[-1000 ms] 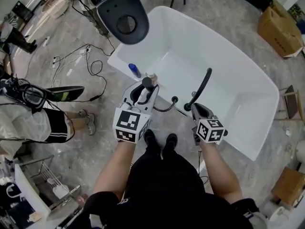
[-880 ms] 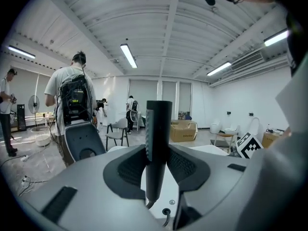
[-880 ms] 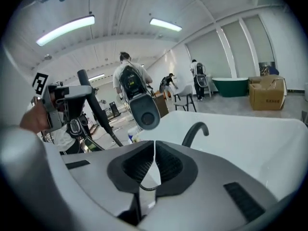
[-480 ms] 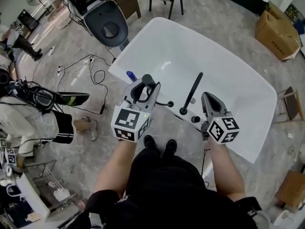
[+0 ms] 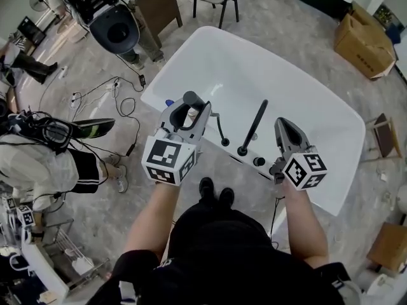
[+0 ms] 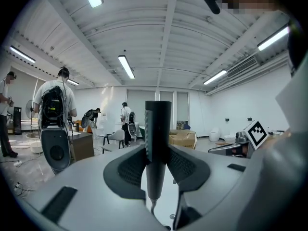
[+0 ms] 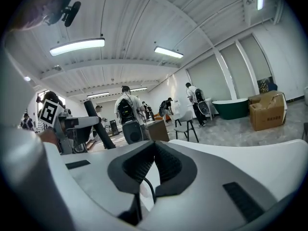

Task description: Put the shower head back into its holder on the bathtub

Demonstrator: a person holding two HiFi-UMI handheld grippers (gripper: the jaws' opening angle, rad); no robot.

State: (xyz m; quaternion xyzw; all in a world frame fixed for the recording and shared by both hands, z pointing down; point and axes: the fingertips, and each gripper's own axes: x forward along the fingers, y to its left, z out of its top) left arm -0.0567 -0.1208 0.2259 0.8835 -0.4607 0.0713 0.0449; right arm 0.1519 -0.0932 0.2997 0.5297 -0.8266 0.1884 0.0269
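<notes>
Black cylindrical shower head (image 6: 158, 129) clamped between the jaws of the left hand-held gripper (image 5: 193, 108), held above the near rim of the white oval bathtub (image 5: 305, 88), right hand-held gripper (image 5: 284, 126) closed on nothing, positioned over the same rim.

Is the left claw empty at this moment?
No, the left claw is clamped on the black shower head, whose handle stands upright between its pads.

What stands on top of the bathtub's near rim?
A black tap stands on the bathtub rim, with a black knob beside it. The left gripper, shut on the shower head, hides the rim under it.
</notes>
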